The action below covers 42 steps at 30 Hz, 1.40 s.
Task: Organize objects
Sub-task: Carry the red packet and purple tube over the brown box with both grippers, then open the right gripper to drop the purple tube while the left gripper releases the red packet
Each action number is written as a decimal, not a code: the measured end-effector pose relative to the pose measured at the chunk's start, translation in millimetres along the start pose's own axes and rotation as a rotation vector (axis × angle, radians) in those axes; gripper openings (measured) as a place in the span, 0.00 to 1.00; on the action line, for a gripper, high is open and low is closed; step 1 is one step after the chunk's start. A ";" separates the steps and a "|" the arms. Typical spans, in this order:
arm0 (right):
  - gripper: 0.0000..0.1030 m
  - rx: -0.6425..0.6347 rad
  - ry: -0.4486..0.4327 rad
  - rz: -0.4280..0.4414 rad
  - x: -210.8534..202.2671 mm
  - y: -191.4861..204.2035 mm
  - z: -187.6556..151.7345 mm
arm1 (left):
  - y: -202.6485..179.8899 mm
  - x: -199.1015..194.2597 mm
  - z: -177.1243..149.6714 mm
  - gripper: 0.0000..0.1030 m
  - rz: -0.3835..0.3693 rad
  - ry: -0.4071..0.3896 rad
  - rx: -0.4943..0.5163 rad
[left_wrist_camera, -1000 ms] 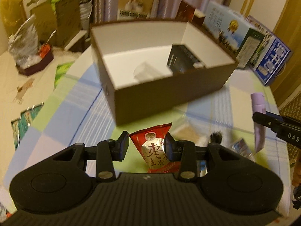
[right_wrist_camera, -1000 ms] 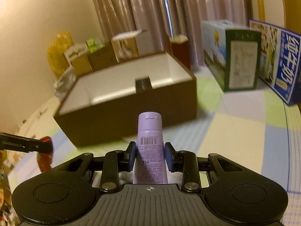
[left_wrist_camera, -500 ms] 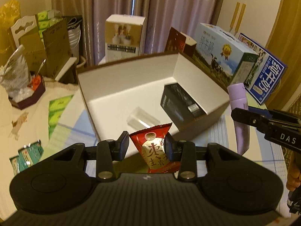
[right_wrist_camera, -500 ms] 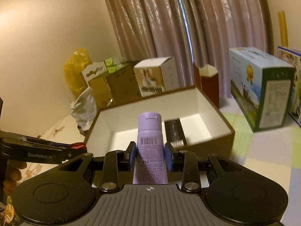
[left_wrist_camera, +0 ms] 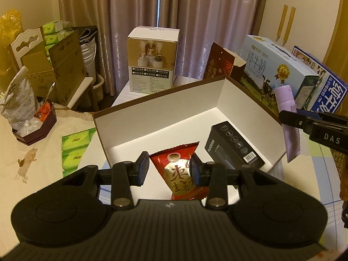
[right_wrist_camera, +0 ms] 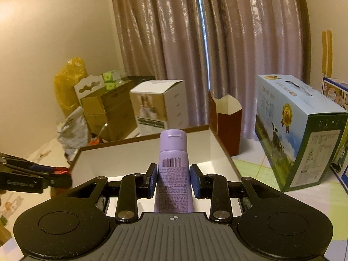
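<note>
Left wrist view: the left gripper (left_wrist_camera: 169,170) is pinching a red foil snack packet (left_wrist_camera: 179,171) above the open brown white-lined cardboard box (left_wrist_camera: 152,117), presumably for dropping beside the black carton (left_wrist_camera: 233,148).

Right wrist view: the right gripper (right_wrist_camera: 173,180) is squeezing a lilac plastic tube (right_wrist_camera: 173,174), cap forward, pointing boxward.

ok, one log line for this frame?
left claw: shut on red snack packet, over brown box | right claw: shut on purple tube | black carton: in box

Black carton (left_wrist_camera: 235,146) inside open box (left_wrist_camera: 152,117) (right half), milk cartons (left_wrist_camera: 280,69) behind
</note>
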State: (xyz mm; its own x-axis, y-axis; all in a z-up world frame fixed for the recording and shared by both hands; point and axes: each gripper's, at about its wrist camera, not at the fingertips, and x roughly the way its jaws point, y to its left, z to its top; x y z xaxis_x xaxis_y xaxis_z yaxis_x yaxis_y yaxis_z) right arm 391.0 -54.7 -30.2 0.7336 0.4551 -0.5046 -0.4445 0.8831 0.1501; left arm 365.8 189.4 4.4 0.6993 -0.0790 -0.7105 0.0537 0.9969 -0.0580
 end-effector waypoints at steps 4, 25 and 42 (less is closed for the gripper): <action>0.29 -0.007 0.010 -0.026 12.1 -6.0 0.3 | 4.5 11.3 4.6 0.33 0.004 0.010 0.005; 0.29 -0.050 0.319 -0.123 92.7 -31.6 -20.1 | 13.6 65.1 4.7 0.33 0.010 0.105 0.026; 0.68 -0.014 0.282 -0.118 97.6 -31.5 -16.0 | 15.6 96.9 7.0 0.34 0.054 0.156 0.062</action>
State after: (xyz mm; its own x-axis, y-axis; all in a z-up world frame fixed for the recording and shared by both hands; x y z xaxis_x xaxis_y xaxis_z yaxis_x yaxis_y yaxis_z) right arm 468.4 -39.9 -97.8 0.6102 0.2977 -0.7342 -0.3731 0.9255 0.0652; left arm 439.4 197.3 -60.4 0.5837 -0.0196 -0.8117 0.0660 0.9975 0.0234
